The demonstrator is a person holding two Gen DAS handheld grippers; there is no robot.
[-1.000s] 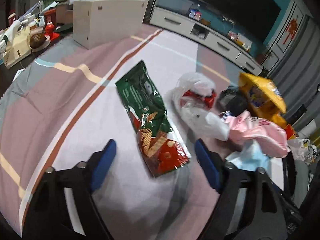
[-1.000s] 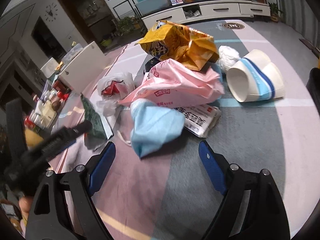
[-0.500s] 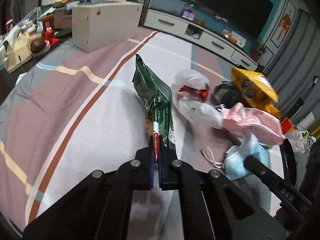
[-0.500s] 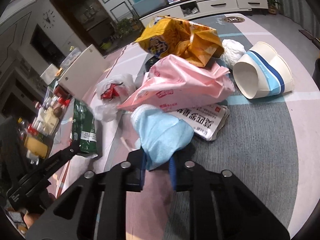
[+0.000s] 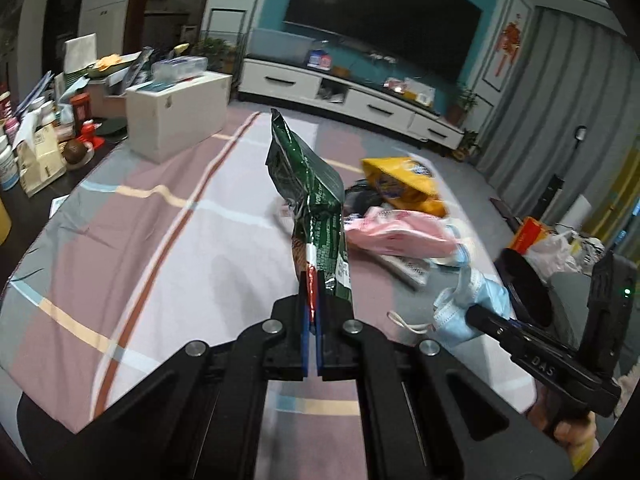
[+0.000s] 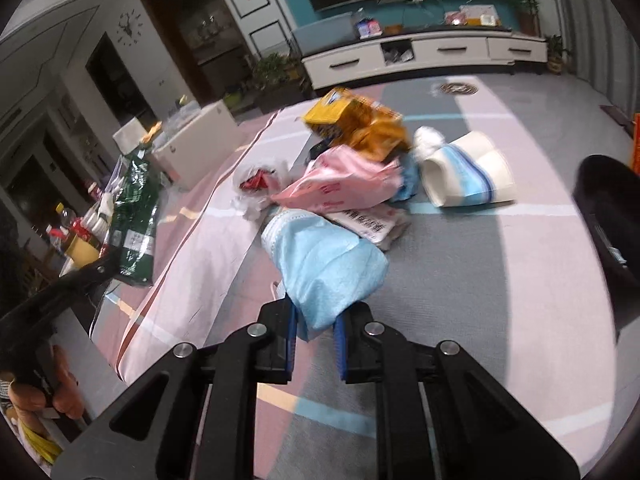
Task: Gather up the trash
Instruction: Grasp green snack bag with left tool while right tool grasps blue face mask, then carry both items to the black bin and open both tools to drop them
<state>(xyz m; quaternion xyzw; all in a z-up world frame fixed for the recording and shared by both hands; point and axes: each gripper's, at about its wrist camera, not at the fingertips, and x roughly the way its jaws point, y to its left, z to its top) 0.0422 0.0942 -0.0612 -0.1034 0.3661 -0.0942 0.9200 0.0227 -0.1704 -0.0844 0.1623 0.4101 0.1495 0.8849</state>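
My left gripper (image 5: 311, 300) is shut on a green snack wrapper (image 5: 312, 200) and holds it upright above the striped tablecloth (image 5: 160, 240). The wrapper also shows in the right wrist view (image 6: 136, 216). My right gripper (image 6: 316, 328) is shut on a light blue face mask (image 6: 324, 264), lifted off the cloth; the mask shows in the left wrist view (image 5: 468, 300). On the table lie a pink bag (image 6: 344, 184), a yellow chip bag (image 6: 356, 120), a printed paper packet (image 6: 372, 224), a clear bag with red scraps (image 6: 256, 180) and a white and blue paper cup (image 6: 468, 176).
A white box (image 5: 176, 112) stands at the table's far left corner. Cluttered bottles and packages (image 5: 36, 136) fill a side surface on the left. A dark round bin (image 5: 524, 284) sits off the table's right edge. A TV cabinet (image 5: 352, 92) is behind.
Both grippers closed from open, the left on the green wrapper, the right on the blue mask. Both have since lifted their items off the table.
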